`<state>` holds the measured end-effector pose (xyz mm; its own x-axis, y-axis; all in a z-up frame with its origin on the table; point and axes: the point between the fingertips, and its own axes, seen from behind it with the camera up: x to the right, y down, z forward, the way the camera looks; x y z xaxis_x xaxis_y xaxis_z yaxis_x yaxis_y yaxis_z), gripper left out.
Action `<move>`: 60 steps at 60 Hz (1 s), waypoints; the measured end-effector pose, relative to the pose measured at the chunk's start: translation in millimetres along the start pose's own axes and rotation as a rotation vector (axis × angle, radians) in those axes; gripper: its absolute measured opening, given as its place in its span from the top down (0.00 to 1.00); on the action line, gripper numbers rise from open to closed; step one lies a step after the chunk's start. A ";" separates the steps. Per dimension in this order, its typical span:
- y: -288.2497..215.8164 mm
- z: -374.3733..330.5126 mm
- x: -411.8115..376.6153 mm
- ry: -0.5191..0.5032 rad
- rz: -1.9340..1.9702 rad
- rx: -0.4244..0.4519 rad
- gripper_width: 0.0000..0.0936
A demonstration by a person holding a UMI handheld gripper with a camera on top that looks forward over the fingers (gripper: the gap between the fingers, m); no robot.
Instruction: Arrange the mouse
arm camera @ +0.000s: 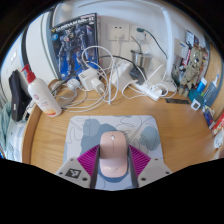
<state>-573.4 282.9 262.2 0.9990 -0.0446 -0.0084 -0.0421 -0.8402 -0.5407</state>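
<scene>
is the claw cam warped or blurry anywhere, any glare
Gripper view: strong fisheye, so the wooden desk and back wall bow outward; the mouse between the claw fingers looks soft and pale; the cables beyond are sharper; lighting is even, with no obvious glare.

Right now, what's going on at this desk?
A person is using handheld tongs to arrange a pale pink computer mouse. The mouse lies on a grey mouse pad on the wooden desk, between the purple pads, which sit close at its sides; whether they actually press on it isn't clear. Beyond the pad, white cables and a white bottle sit near the wall.
</scene>
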 end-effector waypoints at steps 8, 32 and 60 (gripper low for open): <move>-20.0 -16.5 10.7 0.045 0.004 0.038 0.19; -86.8 -183.8 64.8 0.044 0.078 0.208 0.14; -12.0 -285.1 166.0 0.048 0.059 0.235 0.15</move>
<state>-412.0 131.5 507.1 0.9927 -0.1203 -0.0088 -0.0897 -0.6870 -0.7211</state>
